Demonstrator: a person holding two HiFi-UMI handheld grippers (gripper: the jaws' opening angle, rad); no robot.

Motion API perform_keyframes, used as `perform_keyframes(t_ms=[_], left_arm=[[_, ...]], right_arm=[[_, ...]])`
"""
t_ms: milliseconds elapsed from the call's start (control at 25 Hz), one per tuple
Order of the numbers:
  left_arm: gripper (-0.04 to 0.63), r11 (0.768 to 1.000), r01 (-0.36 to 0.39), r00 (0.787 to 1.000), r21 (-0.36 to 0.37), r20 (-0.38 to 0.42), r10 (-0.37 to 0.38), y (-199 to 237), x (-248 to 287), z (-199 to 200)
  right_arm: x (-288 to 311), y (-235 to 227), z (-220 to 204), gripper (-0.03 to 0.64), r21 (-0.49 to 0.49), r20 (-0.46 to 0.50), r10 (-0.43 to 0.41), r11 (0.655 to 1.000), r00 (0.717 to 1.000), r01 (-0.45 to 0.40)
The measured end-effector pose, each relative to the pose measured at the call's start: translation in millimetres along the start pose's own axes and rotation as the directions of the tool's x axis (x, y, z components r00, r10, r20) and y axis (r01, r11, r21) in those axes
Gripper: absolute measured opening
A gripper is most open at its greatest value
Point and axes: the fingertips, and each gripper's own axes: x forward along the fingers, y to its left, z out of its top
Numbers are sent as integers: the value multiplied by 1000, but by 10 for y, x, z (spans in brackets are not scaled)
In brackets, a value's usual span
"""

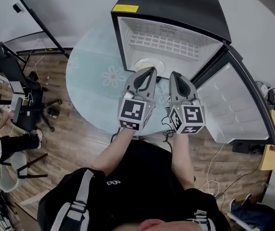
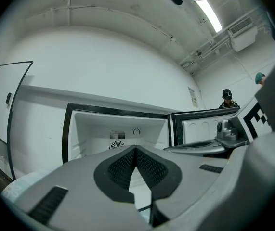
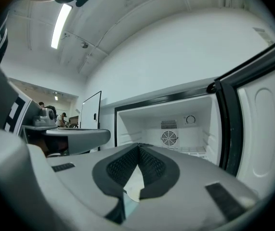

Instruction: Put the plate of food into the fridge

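The left gripper (image 1: 152, 71) has its grey jaws pressed together with nothing between them; in the left gripper view (image 2: 135, 148) the dark ribbed pads meet at the tip. The right gripper (image 1: 174, 74) is closed and empty in the same way, its pads touching in its own view (image 3: 138, 148). The two are held side by side, close but apart, both aimed at the open front of the small black fridge with a white interior (image 1: 176, 4).

Just past the jaw tips, the round white plate (image 1: 149, 63) lies on the fridge floor, under the white wire shelf (image 1: 163, 44). Whether there is food on it cannot be made out. The gripper views do not show it, since their own jaws cover the fridge floor.

The white-lined fridge door (image 1: 233, 105) stands swung open on the right. On the back wall sit a round fan grille (image 3: 168, 138) and a small dial (image 3: 190, 120).

The fridge stands on a round frosted glass table with a flower pattern (image 1: 91, 76), over a wooden plank floor (image 1: 74, 138). A black office chair (image 1: 24, 105) stands well to the left.
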Motion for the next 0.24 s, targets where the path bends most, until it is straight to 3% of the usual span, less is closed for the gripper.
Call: perform_keyframes(t_ms=[240], left_arm=[[0,1000,4,1000,27,-5,-4,-5,21,-25]], right_arm=[[35,31,-36,2,3,-8,12,1000,1000,-12]])
